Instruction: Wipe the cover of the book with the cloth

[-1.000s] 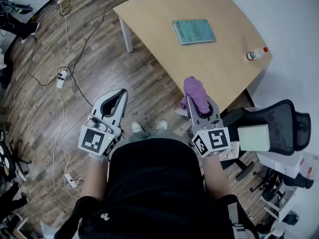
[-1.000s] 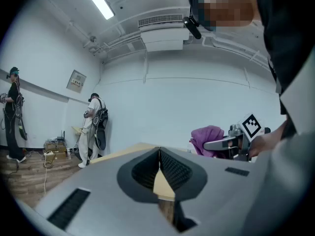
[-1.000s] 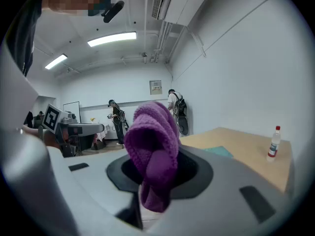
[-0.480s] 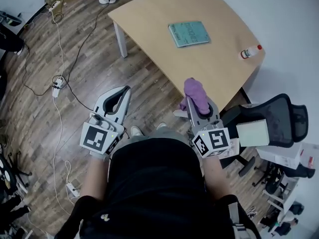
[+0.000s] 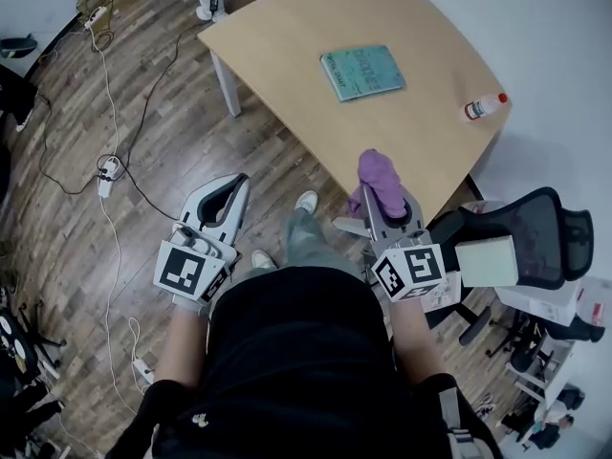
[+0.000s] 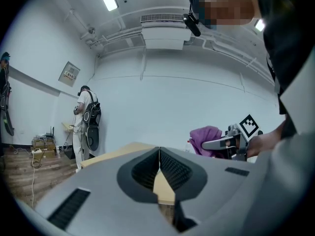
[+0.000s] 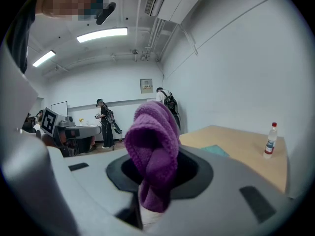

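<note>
A teal book (image 5: pixel 360 72) lies flat near the middle of the light wooden table (image 5: pixel 287 36); its edge shows as a teal strip (image 7: pixel 215 150) in the right gripper view. My right gripper (image 5: pixel 384 199) is shut on a purple knitted cloth (image 5: pixel 380 182), which bulges up out of the jaws (image 7: pixel 152 146). It hovers at the table's near edge, short of the book. My left gripper (image 5: pixel 229 187) is shut and empty, out over the wood floor to the left of the table; its jaws meet in a line (image 6: pixel 159 163).
A small plastic bottle with a red cap (image 5: pixel 484 106) lies at the table's right corner. A black mesh office chair (image 5: pixel 531 237) stands to the right. Cables and power strips (image 5: pixel 105 172) run across the floor at left. People stand at the far wall (image 6: pixel 84 124).
Both grippers have edged forward toward the table. A foot has stepped forward between them. The book and bottle have not moved on the table.
</note>
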A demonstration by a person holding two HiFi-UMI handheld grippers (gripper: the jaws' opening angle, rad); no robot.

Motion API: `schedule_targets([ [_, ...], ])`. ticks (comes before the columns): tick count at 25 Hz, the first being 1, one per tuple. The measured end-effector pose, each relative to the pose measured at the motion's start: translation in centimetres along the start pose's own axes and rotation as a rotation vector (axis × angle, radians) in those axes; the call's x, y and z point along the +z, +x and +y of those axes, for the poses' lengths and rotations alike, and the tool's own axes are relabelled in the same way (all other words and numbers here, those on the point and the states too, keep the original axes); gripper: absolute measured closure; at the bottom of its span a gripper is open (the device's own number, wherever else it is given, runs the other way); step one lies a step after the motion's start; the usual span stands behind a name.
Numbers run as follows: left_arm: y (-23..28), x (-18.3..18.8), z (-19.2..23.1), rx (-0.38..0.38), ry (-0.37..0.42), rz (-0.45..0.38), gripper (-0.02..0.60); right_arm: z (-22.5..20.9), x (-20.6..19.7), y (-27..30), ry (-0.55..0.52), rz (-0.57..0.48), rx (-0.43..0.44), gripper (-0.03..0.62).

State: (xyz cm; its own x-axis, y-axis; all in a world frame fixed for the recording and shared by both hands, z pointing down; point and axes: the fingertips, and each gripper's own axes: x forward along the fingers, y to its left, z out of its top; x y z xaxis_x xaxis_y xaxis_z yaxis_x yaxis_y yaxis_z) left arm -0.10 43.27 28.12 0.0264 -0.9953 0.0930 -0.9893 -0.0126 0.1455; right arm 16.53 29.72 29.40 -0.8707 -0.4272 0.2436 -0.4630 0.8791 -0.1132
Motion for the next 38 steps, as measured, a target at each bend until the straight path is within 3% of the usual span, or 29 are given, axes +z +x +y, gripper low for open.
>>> schedule_targets([
  [9, 9.7, 0.7, 5.0, 0.029, 0.017, 0.026, 0.56, -8.2, 2.0, 8.9, 0.047, -0.01, 0.003, 0.482],
  [19, 20.7, 1.7, 6.6, 0.011, 0.066, 0.118, 0.56, -16.3, 3.0, 14.5, 0.141, -0.024, -0.011, 0.482],
  [27, 27.8, 2.0, 6.4, -0.089, 0.11, 0.176, 0.56, -20.4, 2.8, 17.2, 0.2, -0.027, -0.074, 0.482],
  [34, 34.0, 0.5, 7.2, -0.233, 0.122, 0.238, 0.56, -23.3, 3.3, 20.1, 0.239, -0.013, -0.168, 0.482],
  [38, 37.2, -1.6, 8.6, -0.305, 0.088, 0.28, 0.56, -25.0, 3.1, 22.5, 0.247, 0.024, -0.222, 0.482],
])
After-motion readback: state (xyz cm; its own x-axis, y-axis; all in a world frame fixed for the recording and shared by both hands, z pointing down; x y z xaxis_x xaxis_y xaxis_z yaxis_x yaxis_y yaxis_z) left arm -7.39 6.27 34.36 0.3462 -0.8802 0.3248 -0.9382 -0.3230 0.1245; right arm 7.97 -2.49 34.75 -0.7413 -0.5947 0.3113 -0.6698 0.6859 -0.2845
